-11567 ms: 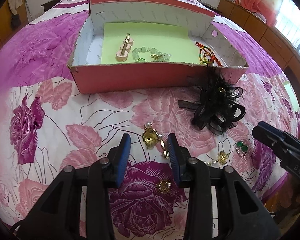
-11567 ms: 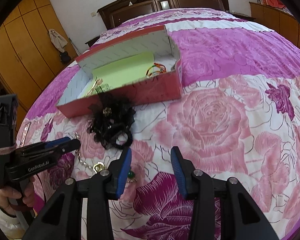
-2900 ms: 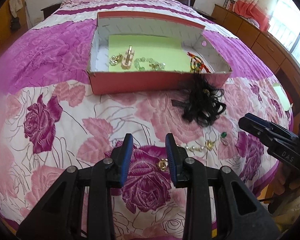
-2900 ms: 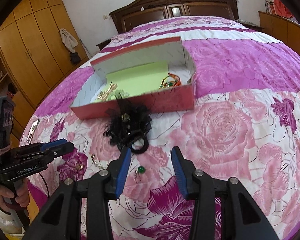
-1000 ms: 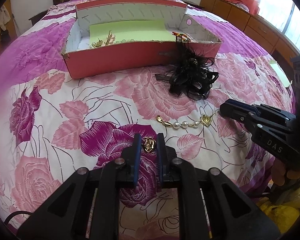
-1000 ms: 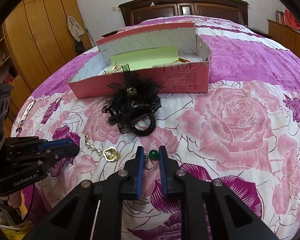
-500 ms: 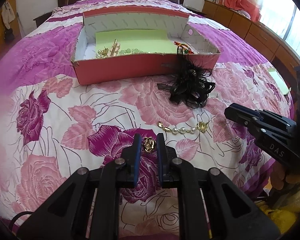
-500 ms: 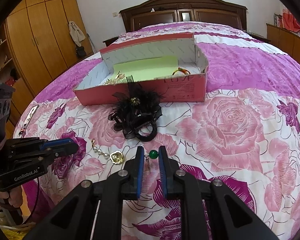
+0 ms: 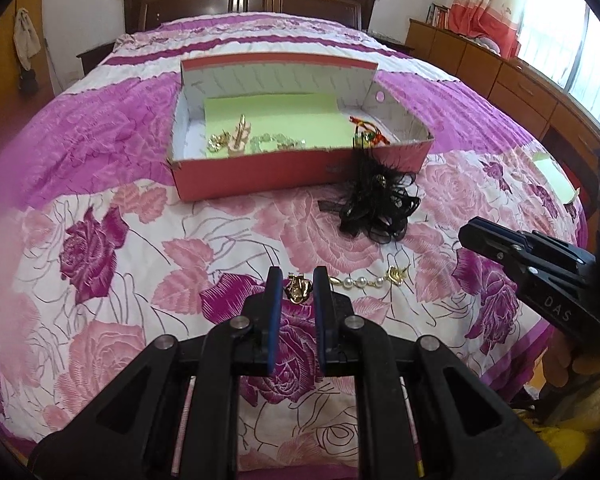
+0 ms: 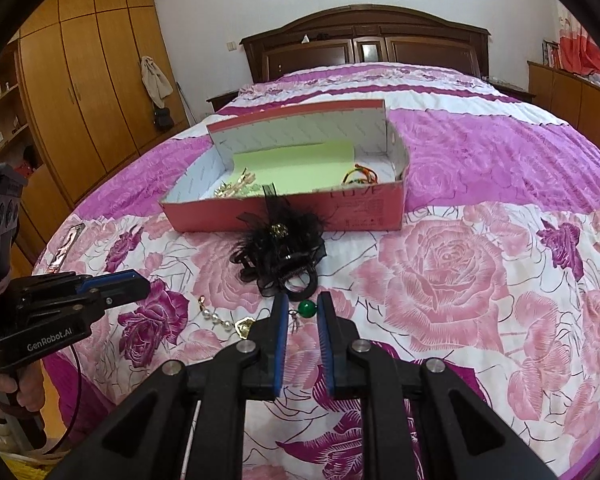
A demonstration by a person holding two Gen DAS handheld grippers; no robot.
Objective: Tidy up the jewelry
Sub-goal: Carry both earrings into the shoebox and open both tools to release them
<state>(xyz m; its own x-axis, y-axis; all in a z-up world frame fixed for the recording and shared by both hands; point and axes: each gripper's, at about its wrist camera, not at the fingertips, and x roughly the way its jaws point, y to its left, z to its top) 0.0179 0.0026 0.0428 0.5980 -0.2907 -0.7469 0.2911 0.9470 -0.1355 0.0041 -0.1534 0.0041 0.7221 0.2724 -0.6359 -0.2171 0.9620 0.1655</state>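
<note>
My left gripper is shut on a small gold earring, held above the floral bedspread. My right gripper is shut on a green bead earring, also lifted off the bed. The red cardboard box lies farther back on the bed, with a green paper lining, gold pieces, a pale green bead bracelet and a red-and-gold bangle inside. A pearl-and-gold chain lies on the cover between the two grippers. A black feathered hair clip rests against the box's front wall.
The floral bedspread fills most of both views, with its near edge just below the grippers. A wooden headboard stands at the far end, wardrobes on the left, a low cabinet and window on the right. A hand holds the left gripper's handle.
Both grippers have risen from the bedspread, each carrying its earring, and now tilt more toward the box. The box and headboard appear higher in view; the chain and hair clip stay put.
</note>
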